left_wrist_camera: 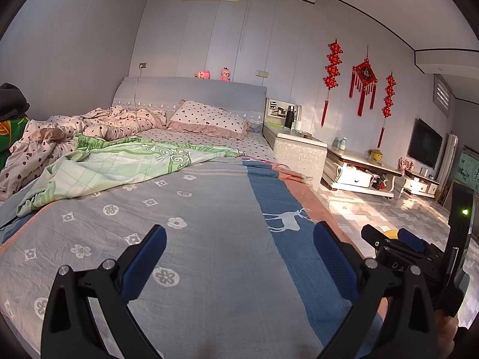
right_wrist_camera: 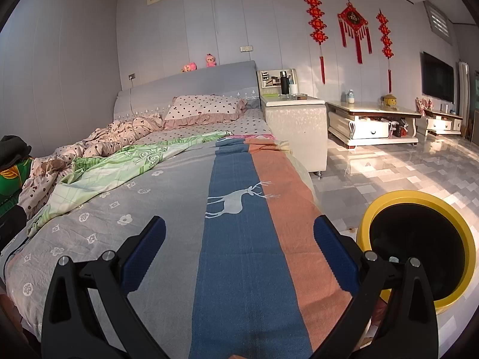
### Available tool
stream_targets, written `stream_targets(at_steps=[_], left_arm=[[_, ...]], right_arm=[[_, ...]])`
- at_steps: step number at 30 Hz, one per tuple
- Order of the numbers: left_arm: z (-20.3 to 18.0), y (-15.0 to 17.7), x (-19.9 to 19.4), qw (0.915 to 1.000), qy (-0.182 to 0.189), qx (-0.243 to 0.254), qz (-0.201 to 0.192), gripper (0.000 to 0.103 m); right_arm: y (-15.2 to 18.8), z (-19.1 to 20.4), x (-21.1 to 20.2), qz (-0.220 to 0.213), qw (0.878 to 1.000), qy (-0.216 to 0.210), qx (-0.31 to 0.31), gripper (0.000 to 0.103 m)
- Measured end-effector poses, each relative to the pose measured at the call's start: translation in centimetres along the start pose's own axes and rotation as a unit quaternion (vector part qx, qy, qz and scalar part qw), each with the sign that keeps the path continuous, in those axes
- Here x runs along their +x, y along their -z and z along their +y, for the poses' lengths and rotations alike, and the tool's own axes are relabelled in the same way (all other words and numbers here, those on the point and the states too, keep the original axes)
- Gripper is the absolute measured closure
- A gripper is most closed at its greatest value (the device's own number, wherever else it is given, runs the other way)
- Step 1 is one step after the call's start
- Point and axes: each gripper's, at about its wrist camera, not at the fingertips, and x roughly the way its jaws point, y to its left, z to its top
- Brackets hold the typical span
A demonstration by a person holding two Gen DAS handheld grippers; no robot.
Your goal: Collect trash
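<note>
Both grippers, left gripper [left_wrist_camera: 239,236] and right gripper [right_wrist_camera: 239,227], hover wide-jawed and empty over the grey, blue and orange bedspread [right_wrist_camera: 239,239], the yellow-rimmed trash bin [right_wrist_camera: 419,248] standing on the glossy tiled floor [right_wrist_camera: 404,167] beside the bed, red knot hangings [right_wrist_camera: 353,21] on the wall.

Bed [right_wrist_camera: 167,197] filling foreground, grey flowered blanket with blue deer stripe [right_wrist_camera: 236,203] and salmon band lying flat. Green sheet [left_wrist_camera: 119,161] bunching beside crumpled spotted quilt [left_wrist_camera: 119,119]. Spotted pillow [right_wrist_camera: 203,109] leaning near headboard [left_wrist_camera: 191,91]; two pink plush toys [left_wrist_camera: 214,74] sitting on top. Black flask [right_wrist_camera: 284,82] standing on nightstand [right_wrist_camera: 295,119]. Red knot ornaments [right_wrist_camera: 353,21] hanging on wall. Television [right_wrist_camera: 437,77] hanging above low cabinet [right_wrist_camera: 374,119].
</note>
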Motion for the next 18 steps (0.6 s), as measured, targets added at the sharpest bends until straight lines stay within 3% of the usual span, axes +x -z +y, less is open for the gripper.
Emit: stream_targets(at_steps=[18], left_arm=[[-0.05, 0.08, 0.08, 1.0000, 0.000, 0.001, 0.001, 0.008]], right_arm=[[0.16, 0.30, 0.44, 0.005, 1.000, -0.001, 0.002, 0.008]])
